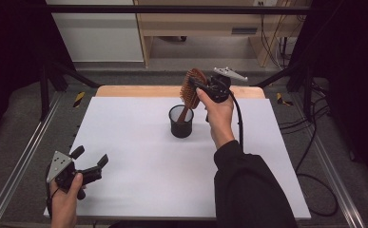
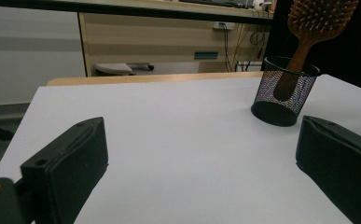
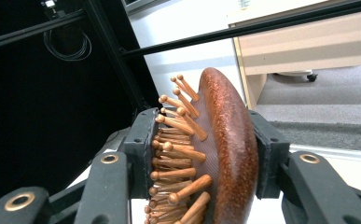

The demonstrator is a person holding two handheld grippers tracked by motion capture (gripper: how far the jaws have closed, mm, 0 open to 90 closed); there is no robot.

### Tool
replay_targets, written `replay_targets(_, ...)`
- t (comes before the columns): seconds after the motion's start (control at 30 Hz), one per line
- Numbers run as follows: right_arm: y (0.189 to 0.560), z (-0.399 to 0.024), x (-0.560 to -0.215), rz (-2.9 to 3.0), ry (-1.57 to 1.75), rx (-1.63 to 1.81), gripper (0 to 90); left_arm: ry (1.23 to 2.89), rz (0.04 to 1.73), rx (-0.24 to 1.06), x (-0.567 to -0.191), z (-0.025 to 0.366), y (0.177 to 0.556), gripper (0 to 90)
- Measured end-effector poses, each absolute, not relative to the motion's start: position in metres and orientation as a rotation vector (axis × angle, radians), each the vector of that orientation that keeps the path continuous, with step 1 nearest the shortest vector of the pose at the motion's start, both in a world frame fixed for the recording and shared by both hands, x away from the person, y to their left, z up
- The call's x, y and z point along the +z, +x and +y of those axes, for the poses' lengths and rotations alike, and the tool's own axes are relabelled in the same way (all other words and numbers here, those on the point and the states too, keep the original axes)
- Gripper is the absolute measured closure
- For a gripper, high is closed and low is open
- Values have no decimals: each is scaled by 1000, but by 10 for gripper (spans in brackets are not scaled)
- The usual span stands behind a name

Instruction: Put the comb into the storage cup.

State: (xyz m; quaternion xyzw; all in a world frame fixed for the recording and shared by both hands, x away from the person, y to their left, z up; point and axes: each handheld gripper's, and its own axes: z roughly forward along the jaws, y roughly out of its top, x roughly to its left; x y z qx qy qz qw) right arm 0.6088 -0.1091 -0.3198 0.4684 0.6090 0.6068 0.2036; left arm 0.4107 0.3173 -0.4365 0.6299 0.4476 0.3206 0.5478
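Observation:
A wooden hairbrush (image 1: pixel 192 88) stands handle-down in a black mesh cup (image 1: pixel 180 122) at the middle back of the white table top. My right gripper (image 1: pixel 197 88) is shut on the brush's head. One jaw presses the bristle side and the other the rounded back of the hairbrush (image 3: pixel 227 154) in the right gripper view. My left gripper (image 1: pixel 89 159) rests open near the front left corner with nothing between its fingers. From there the mesh cup (image 2: pixel 284 91) and the hairbrush (image 2: pixel 315 23) show far off to the right.
The white table top (image 1: pixel 139 161) lies between the two hands. Metal rails run along both sides of the table. Cables (image 1: pixel 310 142) lie on the floor at the right. A wooden desk (image 1: pixel 205 23) stands beyond the far edge.

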Motion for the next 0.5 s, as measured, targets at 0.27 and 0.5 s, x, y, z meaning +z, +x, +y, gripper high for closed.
replay_targets(0.27, 610, -107, -322, 1709, 1308, 1694, 516, 1495, 1059, 757, -437, 317, 411, 27)
replay_targets(0.5, 611, -105, -324, 1716, 1312, 1694, 515, 1497, 1055, 756, -437, 316, 411, 27)
